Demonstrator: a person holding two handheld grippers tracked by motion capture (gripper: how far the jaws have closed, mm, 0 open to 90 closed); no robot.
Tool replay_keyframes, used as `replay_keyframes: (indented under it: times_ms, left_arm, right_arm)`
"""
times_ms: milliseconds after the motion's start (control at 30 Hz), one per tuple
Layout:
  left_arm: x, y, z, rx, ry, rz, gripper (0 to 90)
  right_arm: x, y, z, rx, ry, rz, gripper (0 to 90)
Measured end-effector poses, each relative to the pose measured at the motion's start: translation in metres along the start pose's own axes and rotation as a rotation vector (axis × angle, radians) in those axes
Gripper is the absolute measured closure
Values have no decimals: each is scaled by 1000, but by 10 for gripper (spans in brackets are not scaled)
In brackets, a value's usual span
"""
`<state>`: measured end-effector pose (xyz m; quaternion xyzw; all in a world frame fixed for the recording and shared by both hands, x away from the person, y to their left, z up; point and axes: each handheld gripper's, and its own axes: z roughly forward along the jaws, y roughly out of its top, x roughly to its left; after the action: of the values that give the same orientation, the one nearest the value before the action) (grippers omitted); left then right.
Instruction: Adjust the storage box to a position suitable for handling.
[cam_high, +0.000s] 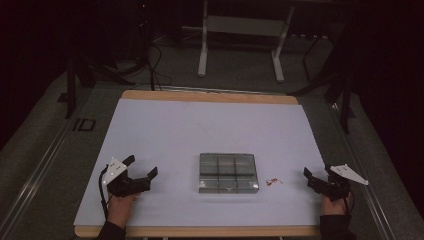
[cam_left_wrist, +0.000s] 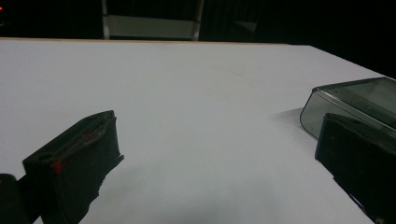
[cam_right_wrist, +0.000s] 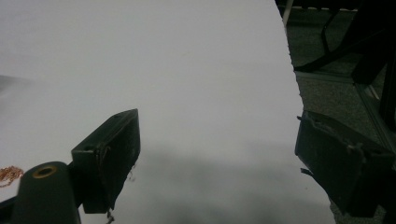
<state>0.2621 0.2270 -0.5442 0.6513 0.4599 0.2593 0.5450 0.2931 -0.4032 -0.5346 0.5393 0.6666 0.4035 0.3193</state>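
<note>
We are at the very start of the work, as we judge it; both claws rest low at the near edge of the desk (cam_high: 165, 125), well apart from each other, and nothing is held; the left claw (cam_high: 142, 167) stands spread wide with nothing between its jaws, and its own view shows the two black jaws far apart over bare white surface; the right claw (cam_high: 312, 181) is likewise spread and empty, its jaws wide in its own view. The things in hand lie between them: a clear box with compartments (cam_high: 228, 173), closed or at least lying flat in the middle of the near half of the desk, and a small reddish chain (cam_high: 273, 182) just beside the box's right near corner, apart from it; the chain's tip also shows at the left edge of the right claw's view (cam_right_wrist: 9, 173), and a corner of the box shows at the right of the left claw's view (cam_left_wrist: 355, 100). The next move, we think, calls for the right claw to swing left and come down on the chain, pinching a thin, loose thing that lies flat on the sheet, which needs the jaw tips right down at the surface; the left claw may have to steady the box. Nothing blocks either path; behind the desk stand a white frame (cam_high: 240, 30) and dark cables (cam_high: 155, 65) on the floor, well clear.
</note>
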Motion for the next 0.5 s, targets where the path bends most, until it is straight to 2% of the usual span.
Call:
replay_keyframes:
  times_ms: [267, 500]
  left_arm:
    - [1, 1, 2, 14, -15, -11, 2]
    - [-1, 0, 0, 0, -28, 29, 3]
  right_arm:
    - [1, 0, 0, -6, -14, -5, 137]
    - [-1, 0, 0, -5, -21, 15, 137]
